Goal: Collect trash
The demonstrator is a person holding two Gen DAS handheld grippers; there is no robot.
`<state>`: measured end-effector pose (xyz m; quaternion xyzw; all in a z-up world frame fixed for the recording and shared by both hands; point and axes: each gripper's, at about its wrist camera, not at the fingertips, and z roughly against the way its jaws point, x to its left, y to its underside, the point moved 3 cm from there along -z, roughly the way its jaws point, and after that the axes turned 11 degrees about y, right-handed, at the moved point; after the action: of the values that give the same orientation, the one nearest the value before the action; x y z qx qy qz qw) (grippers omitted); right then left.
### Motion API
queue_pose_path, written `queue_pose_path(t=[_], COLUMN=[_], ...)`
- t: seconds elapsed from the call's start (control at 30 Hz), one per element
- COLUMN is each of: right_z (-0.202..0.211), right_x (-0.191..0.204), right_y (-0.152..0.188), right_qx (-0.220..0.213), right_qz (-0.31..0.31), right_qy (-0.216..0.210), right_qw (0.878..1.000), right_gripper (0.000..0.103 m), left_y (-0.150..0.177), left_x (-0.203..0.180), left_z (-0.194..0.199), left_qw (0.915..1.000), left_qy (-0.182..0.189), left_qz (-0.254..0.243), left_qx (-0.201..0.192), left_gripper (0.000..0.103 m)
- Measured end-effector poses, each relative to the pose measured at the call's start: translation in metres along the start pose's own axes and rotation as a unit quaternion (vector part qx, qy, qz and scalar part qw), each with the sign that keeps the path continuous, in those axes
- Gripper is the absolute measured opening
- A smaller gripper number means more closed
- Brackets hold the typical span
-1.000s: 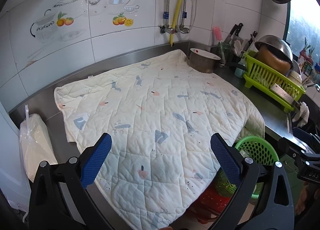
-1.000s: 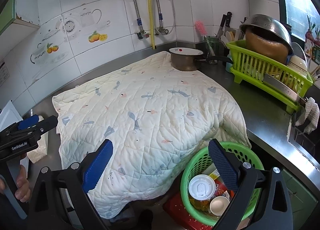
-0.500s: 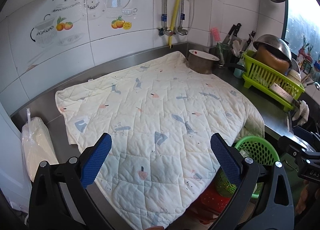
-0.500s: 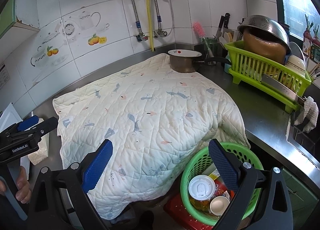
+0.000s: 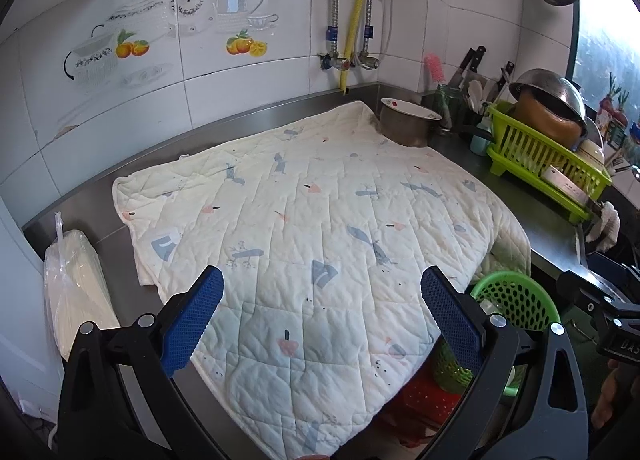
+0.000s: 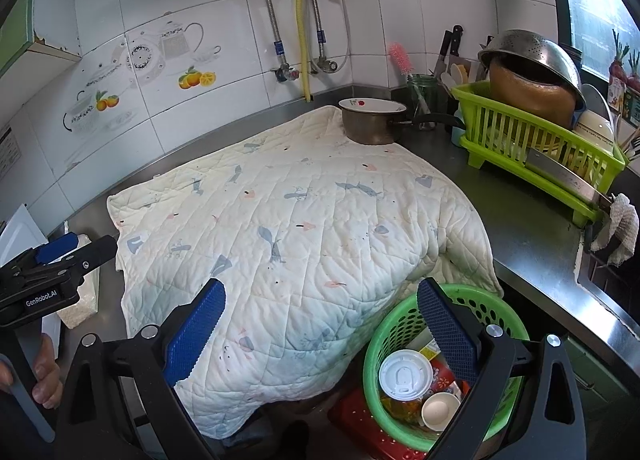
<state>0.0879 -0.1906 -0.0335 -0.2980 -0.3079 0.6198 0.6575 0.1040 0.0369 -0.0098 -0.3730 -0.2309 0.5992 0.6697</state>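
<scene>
Both views have pulled back slightly since a second ago. Left gripper [image 5: 322,318], jaws wide and empty, hovers over the cream quilted mat [image 5: 304,228]; right gripper [image 6: 320,324], equally wide, hangs above the green perforated plastic basket [image 6: 496,308] holding a white-lidded cup [image 6: 405,374].

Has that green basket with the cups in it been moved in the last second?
No. In the right wrist view the green basket sits in the same spot below the quilt edge and the counter, cups inside unchanged.
</scene>
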Motion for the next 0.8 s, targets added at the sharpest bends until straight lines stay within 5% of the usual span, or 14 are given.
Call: queue_pose_path(t=[0.8], right_z=[-0.0026], right_x=[0.0089], right_y=[-0.0031], right_qx=[-0.004], right_qz=[0.023], right_qy=[-0.022], right_qw=[0.999], right_gripper=[0.093], left_y=[0.0029], left_x=[0.0024], left_z=[0.0051], left_qw=[0.9996], left_qy=[-0.022], left_qz=[0.018], left_qx=[-0.005], left_gripper=[0.098])
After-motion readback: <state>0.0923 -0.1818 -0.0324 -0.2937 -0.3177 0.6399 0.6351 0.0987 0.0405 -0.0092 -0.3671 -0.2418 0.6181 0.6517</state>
